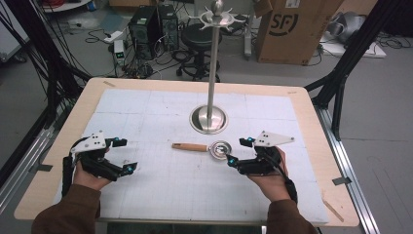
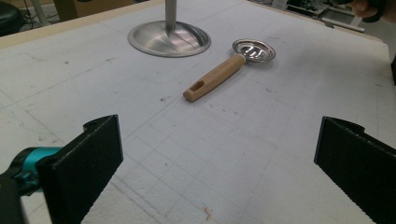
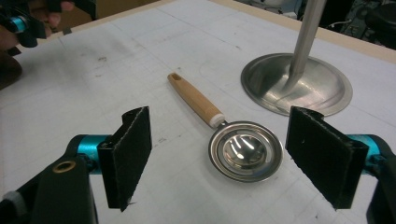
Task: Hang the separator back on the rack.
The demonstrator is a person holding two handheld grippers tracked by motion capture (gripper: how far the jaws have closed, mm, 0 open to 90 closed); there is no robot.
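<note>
**Steel ladle flat on white mat, both claws wide**

Brown cardboard box (image 1: 292, 27) beyond the surface (image 1: 311, 105), printed "SF" in white. No other legible writing.

Lying flat near the mat's middle: small steel ladle (image 1: 207, 147) with wooden handle, bowl up, just in front of the round base of the steel utensil stand (image 1: 209, 118), not touching it.

Right claw (image 1: 238, 151) held low, palm up under it, jaws wide apart either side of the ladle bowl, clear of it, gripping nothing. Left claw (image 1: 127, 155) well apart to the left, likewise wide and empty, pointed toward the ladle handle. Brown sleeves entering from the near edge.
</note>
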